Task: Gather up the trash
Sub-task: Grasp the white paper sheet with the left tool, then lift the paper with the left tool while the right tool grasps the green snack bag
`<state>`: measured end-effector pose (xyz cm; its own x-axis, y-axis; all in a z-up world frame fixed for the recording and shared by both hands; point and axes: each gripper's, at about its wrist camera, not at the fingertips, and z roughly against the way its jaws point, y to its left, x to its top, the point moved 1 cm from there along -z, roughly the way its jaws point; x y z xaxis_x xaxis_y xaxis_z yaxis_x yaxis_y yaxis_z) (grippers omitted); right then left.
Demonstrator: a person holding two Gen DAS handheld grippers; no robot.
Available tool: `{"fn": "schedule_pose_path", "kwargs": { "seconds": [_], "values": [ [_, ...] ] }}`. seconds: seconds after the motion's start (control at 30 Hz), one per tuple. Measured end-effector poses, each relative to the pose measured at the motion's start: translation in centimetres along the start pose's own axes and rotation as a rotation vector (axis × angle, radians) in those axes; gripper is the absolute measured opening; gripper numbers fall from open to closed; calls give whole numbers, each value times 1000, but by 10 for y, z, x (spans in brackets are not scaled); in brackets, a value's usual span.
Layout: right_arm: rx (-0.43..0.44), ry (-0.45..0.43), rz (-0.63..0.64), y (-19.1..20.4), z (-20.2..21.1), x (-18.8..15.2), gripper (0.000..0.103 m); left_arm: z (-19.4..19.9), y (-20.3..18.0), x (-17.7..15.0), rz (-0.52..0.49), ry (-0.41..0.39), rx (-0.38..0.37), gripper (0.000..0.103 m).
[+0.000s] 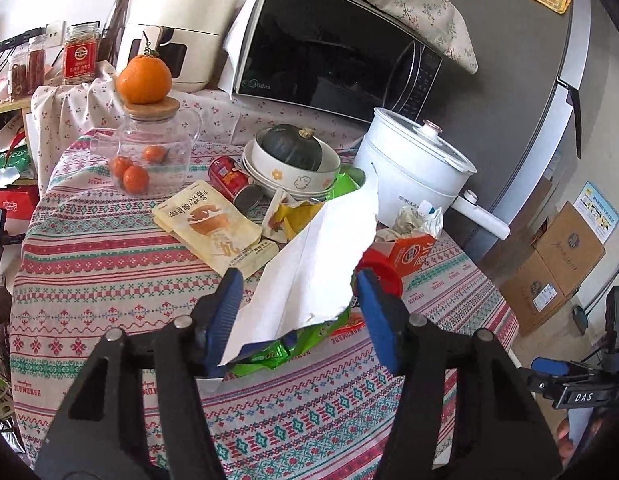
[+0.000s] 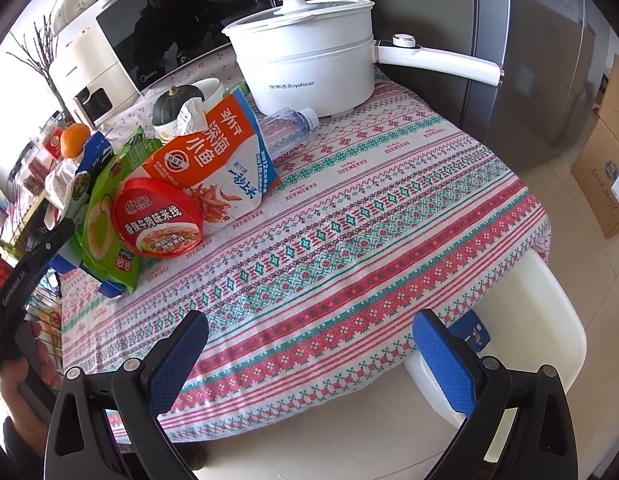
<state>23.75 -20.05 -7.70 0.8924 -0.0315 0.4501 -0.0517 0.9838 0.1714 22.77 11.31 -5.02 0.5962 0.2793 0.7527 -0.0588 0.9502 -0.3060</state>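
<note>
Right between the blue pads of the left hand-held gripper [image 1: 297,304] stands a sheet of white paper [image 1: 313,264], creased along its length, torn along its far edge, its top corner raised toward the white electric pot [image 1: 413,168]; whether the pads actually press on it cannot be told, since the sheet reaches the left pad while the right pad seems just clear of it. Under the sheet lies a crumpled green snack wrapper [image 1: 269,354] on the patterned tabletop [image 1: 109,300]. Near it are more pieces of trash: a flat beige snack pouch [image 1: 213,228], a red can [image 1: 229,178] lying on its side, a yellow wrapper [image 1: 293,216], an orange-and-white snack bag [image 2: 225,160] stuffed with crumpled paper, a round red noodle-bowl lid [image 2: 157,216] and a crushed clear plastic bottle [image 2: 289,128] just beside the pot. A dark green squash [image 1: 289,146] sits in stacked white bowls [image 1: 293,178]. The right hand-held gripper [image 2: 309,352] hangs over the near edge of the tabletop with its fingers wide apart and nothing between them; a white chair seat [image 2: 509,320] shows below.
</note>
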Motion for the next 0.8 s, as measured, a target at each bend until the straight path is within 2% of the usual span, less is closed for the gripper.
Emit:
{"fn": "schedule_pose_path", "kwargs": {
  "seconds": [0.1, 0.2, 0.23, 0.37, 0.4, 0.43, 0.7, 0.8],
  "values": [
    [-5, 9, -5, -2, -3, -2, 103, 2, 3, 3, 6, -15, 14, 55],
    [-4, 12, -3, -1, -4, -3, 103, -6, 11, 1, 26, 15, 24, 48],
    [-6, 13, 0, 0, -5, -3, 103, -9, 15, 1, 36, 31, 30, 40],
    [-6, 25, 9, 4, -9, -6, 103, -23, 29, -5, 77, 101, 43, 17],
    [-4, 30, 12, 5, -10, -7, 103, -26, 30, -6, 75, 118, 48, 8],
    [-1, 34, 16, 6, -11, -8, 103, -26, 30, -8, 72, 128, 51, 6],
    [11, 20, 62, 20, -8, -11, 103, 5, 31, -1, 65, 101, 64, 2],
    [46, 12, 56, 28, -6, -9, 103, 22, 35, -1, 59, 92, 73, 2]
  ]
}}
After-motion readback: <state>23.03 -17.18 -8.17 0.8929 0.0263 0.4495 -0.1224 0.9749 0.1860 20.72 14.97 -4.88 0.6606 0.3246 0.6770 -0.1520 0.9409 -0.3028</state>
